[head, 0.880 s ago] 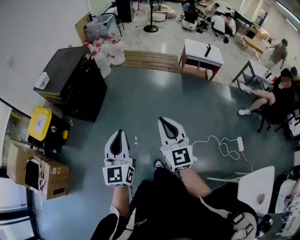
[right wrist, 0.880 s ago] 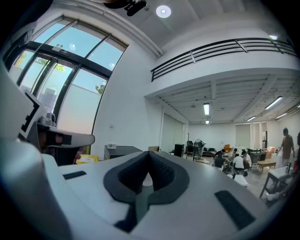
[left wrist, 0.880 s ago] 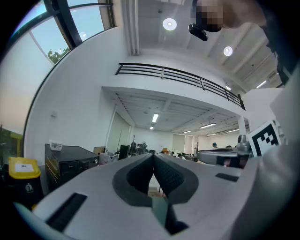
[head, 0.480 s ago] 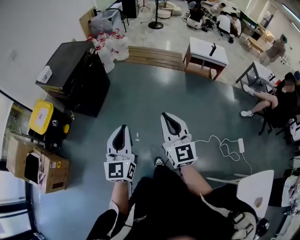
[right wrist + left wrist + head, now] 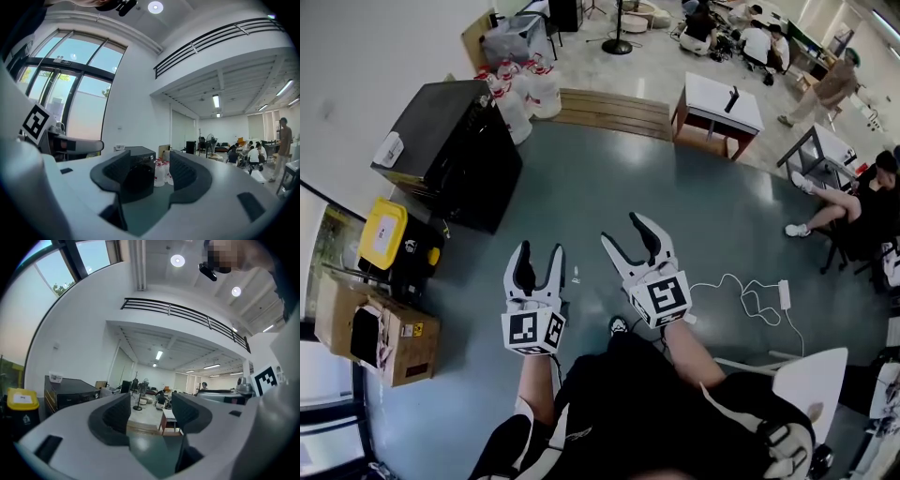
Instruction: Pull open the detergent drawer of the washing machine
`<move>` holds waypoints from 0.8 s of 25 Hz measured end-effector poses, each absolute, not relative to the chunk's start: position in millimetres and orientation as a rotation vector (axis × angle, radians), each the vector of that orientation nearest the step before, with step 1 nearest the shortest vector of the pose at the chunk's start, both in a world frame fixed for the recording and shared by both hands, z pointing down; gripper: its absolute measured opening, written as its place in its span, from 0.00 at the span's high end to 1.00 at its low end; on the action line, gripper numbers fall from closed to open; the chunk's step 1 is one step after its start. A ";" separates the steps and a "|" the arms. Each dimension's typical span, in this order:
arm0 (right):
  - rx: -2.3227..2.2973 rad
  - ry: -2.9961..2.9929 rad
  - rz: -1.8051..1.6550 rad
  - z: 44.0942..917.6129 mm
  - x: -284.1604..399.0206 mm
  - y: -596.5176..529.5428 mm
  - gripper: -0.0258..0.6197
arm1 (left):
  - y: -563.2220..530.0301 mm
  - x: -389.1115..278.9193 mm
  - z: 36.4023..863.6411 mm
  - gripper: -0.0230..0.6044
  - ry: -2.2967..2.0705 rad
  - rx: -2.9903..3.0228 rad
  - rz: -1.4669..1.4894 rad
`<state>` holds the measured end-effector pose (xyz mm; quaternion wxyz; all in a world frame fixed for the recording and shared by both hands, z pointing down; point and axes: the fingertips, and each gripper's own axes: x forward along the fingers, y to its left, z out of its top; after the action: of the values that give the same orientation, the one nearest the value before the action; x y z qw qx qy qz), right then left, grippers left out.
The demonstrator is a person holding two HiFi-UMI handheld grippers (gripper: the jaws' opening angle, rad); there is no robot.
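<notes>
A black washing machine (image 5: 450,155) stands against the white wall at the left, well apart from both grippers. It also appears between the right gripper's jaws, far off, as the washing machine (image 5: 137,173), and at the left as the washing machine (image 5: 70,392). Its detergent drawer is too small to make out. My left gripper (image 5: 540,253) and right gripper (image 5: 623,230) hover side by side over the grey-green floor, level and open. Nothing sits between the jaws of the left gripper (image 5: 150,411) or the right gripper (image 5: 154,174).
A yellow-lidded bin (image 5: 382,234) and a cardboard box (image 5: 380,337) stand left of me. Water jugs (image 5: 520,94) and a wooden platform (image 5: 605,114) lie beyond the machine. A white table (image 5: 717,105), a white cable with a power strip (image 5: 759,291) and a white chair (image 5: 806,375) are on the right.
Both grippers, shut in the earlier frames, now stand open. The left one has shifted slightly left and the right one has turned a little left.
</notes>
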<state>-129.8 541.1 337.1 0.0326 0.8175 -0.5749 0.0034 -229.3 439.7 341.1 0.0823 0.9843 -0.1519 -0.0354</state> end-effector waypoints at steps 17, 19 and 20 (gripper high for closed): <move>2.458 -1.823 0.034 349.9 -1.8 520.0 0.47 | 416.9 -106.0 349.3 0.49 -0.509 2.955 -0.056; 2.453 -1.840 0.043 353.5 8.4 502.2 0.46 | 400.5 -96.9 350.9 0.47 -0.526 2.960 -0.052; 2.450 -1.849 0.049 355.8 13.8 492.6 0.46 | 391.5 -92.1 352.7 0.47 -0.535 2.958 -0.052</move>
<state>13.8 492.6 355.8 0.0360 0.7975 -0.6020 0.0158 -92.1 391.5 352.7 0.0674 0.9817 -0.1775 -0.0173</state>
